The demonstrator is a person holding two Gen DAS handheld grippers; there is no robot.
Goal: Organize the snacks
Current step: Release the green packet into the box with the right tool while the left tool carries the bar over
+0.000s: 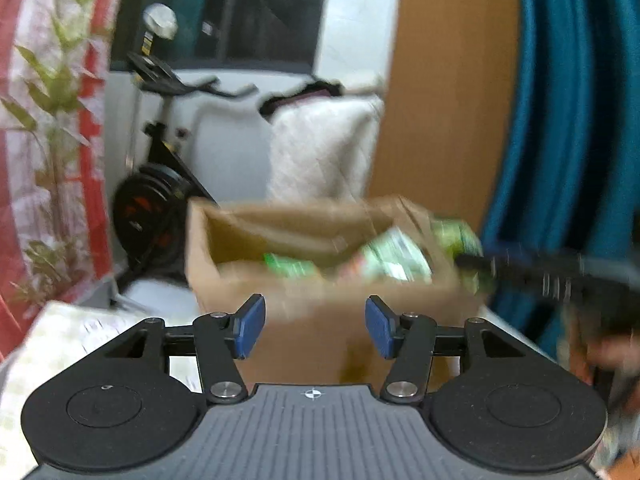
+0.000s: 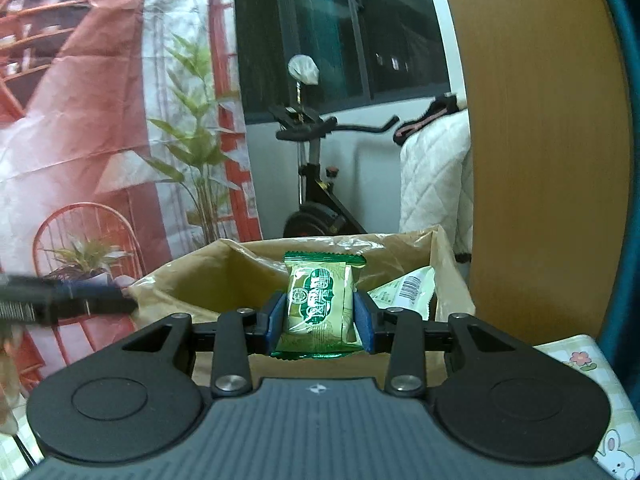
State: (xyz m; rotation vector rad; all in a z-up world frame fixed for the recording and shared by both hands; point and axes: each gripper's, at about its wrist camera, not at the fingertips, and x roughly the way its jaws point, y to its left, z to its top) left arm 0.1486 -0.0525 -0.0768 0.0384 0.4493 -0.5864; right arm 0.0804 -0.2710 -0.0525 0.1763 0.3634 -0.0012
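A: What is in the brown paper bag (image 2: pixel 448 280)?
B: A pale packet (image 2: pixel 404 290) at 3 o'clock inside.
A: The tools?
B: Right tool (image 2: pixel 320 316) clenches a green snack packet (image 2: pixel 318 300) upright before the bag; left tool (image 1: pixel 315 326) released, nothing between.

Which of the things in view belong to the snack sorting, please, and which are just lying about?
Belonging: green snack packet in the right gripper; brown paper bag; white packet inside it; empty left gripper.

Lying about: exercise bike; quilted white cover; printed backdrop.
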